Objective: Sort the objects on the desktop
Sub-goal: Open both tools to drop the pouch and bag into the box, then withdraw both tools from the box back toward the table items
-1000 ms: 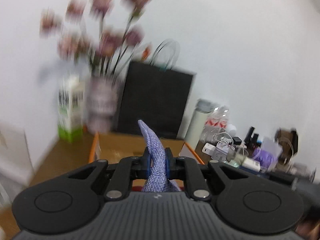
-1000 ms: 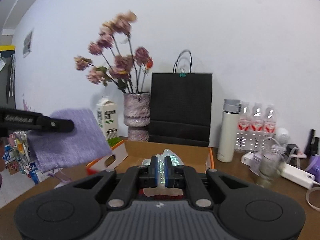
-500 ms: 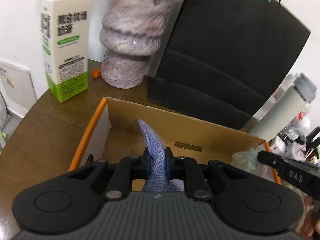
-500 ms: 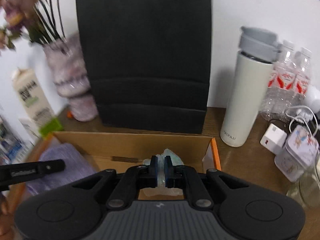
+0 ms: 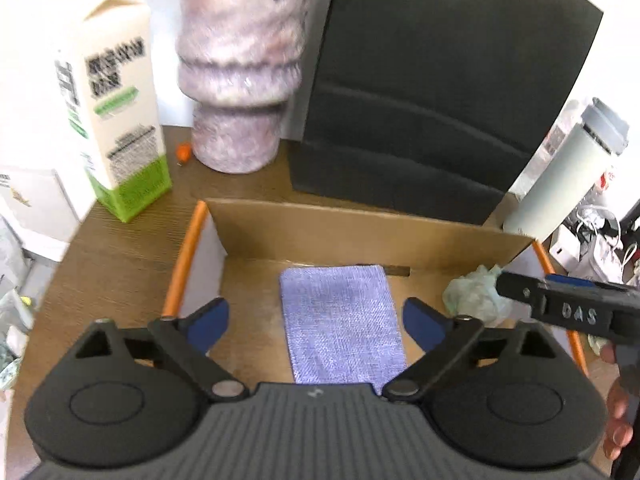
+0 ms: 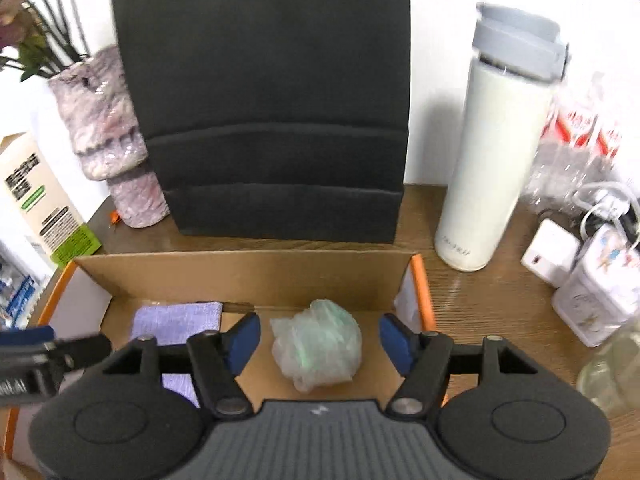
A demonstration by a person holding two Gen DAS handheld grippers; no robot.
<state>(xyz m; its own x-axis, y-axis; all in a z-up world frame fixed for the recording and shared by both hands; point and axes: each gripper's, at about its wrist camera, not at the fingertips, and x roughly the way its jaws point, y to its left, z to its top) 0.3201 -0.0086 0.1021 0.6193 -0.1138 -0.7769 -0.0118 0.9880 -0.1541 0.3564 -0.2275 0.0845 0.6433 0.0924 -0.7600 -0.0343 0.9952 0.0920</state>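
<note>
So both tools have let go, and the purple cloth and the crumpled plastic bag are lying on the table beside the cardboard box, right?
Not quite. Both tools are open, but the purple cloth and crumpled plastic bag lie inside the cardboard box, not beside it. Both wrist views show this.

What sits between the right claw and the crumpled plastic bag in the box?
Nothing visible. The right claw is open with the crumpled plastic bag lying between its fingers on the cardboard box floor; the purple cloth lies apart, left.

Coarse-woven lilac cloth (image 5: 342, 320) and crinkly translucent plastic bag (image 6: 316, 344) lie in matt cardboard box (image 5: 360, 236).
</note>
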